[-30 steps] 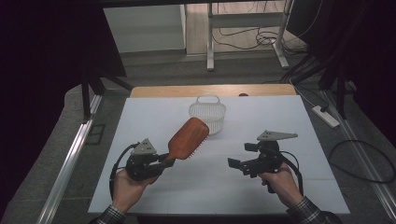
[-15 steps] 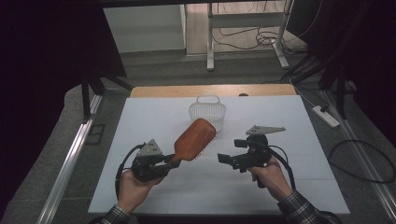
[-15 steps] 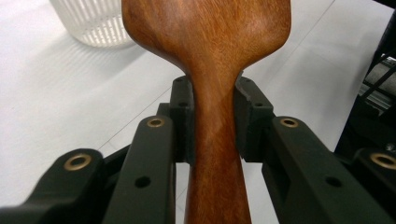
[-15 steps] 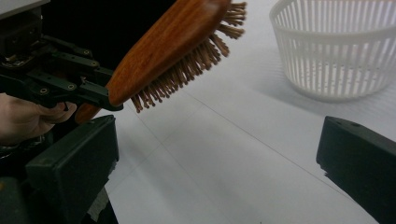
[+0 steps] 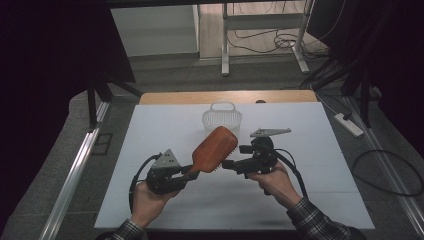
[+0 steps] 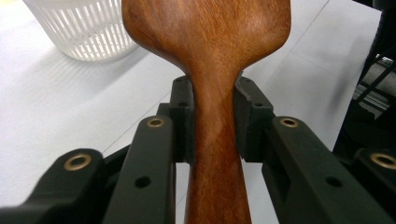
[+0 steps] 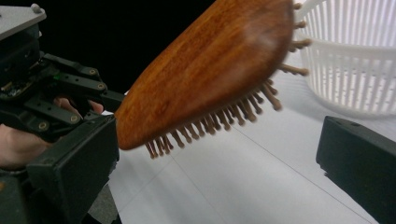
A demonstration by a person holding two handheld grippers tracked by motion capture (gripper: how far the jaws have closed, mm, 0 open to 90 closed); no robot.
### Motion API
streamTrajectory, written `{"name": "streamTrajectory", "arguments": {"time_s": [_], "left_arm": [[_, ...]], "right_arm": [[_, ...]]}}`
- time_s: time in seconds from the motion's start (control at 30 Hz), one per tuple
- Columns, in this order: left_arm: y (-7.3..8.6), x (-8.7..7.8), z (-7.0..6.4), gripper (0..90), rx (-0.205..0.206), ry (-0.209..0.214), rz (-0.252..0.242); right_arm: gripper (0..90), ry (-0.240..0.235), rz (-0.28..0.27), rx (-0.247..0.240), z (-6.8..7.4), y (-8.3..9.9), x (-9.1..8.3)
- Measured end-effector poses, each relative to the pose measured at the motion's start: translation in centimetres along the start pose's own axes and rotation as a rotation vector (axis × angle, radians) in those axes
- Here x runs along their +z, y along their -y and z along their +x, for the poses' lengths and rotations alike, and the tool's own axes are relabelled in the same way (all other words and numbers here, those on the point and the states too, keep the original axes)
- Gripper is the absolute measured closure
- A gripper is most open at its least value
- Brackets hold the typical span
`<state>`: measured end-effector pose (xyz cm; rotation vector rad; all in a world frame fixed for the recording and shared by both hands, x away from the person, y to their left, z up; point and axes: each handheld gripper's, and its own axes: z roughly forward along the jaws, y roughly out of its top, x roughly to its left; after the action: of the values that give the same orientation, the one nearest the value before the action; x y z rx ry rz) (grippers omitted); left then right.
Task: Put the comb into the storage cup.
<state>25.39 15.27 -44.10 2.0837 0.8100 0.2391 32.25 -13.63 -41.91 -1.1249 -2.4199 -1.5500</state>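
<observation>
A wooden paddle hairbrush (image 5: 216,147) hangs tilted above the white table, bristles facing down. My left gripper (image 5: 191,170) is shut on its handle (image 6: 215,140), one jaw pressing each side of the narrow neck. In the right gripper view the brush head (image 7: 210,70) fills the upper middle, its bristles (image 7: 219,123) pointing down between my right gripper's (image 7: 215,163) wide-open jaws. In the high view the right gripper (image 5: 229,164) sits just right of the brush head, close under its lower edge. The left gripper (image 7: 56,102) and the hand holding it appear at the left of the right gripper view.
A white slatted basket (image 5: 222,117) with a handle stands just behind the brush, also seen as the basket (image 6: 84,28) and the basket (image 7: 355,56). The white table surface (image 5: 310,150) spreads to both sides. A power strip (image 5: 348,125) lies on the floor at right.
The right gripper has moved left, up to the brush head. The left gripper has shifted right and slightly toward the person, still holding the brush.
</observation>
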Motion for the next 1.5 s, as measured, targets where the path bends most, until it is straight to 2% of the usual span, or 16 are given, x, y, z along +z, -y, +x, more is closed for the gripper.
{"name": "streamTrajectory", "arguments": {"time_s": [0.5, 0.7, 0.93, 1.13, 1.3, 1.4, 1.5], "left_arm": [[-0.3, 0.3, -0.5, 71.4, 0.015, 0.000, -0.030], [-0.3, 0.4, -0.7, 71.4, 0.024, -0.001, -0.039], [-0.3, 0.5, -0.8, 71.4, 0.026, 0.001, -0.045], [-0.2, 0.7, -0.6, 71.3, 0.022, 0.006, -0.036], [-0.2, 1.0, -0.4, 71.5, 0.018, 0.017, -0.020], [-0.2, 1.5, -0.4, 71.6, 0.017, 0.023, 0.009], [-0.1, 2.1, -0.4, 71.4, 0.020, 0.023, 0.043]], "right_arm": [[1.6, -0.037, 0.017, 0.038, 0.6, -1.5, 2.2], [8.5, -0.044, 0.011, 0.063, 0.5, -1.8, 2.7], [18.3, -0.080, -0.002, 0.110, 0.2, -1.8, 2.9], [29.3, -0.121, -0.015, 0.189, -0.3, -1.8, 2.7], [40.8, -0.176, -0.051, 0.293, -0.9, -1.7, 2.4], [46.5, -0.207, -0.045, 0.348, -1.4, -1.7, 2.3], [50.3, -0.195, -0.033, 0.338, -1.2, -1.6, 2.3]]}}
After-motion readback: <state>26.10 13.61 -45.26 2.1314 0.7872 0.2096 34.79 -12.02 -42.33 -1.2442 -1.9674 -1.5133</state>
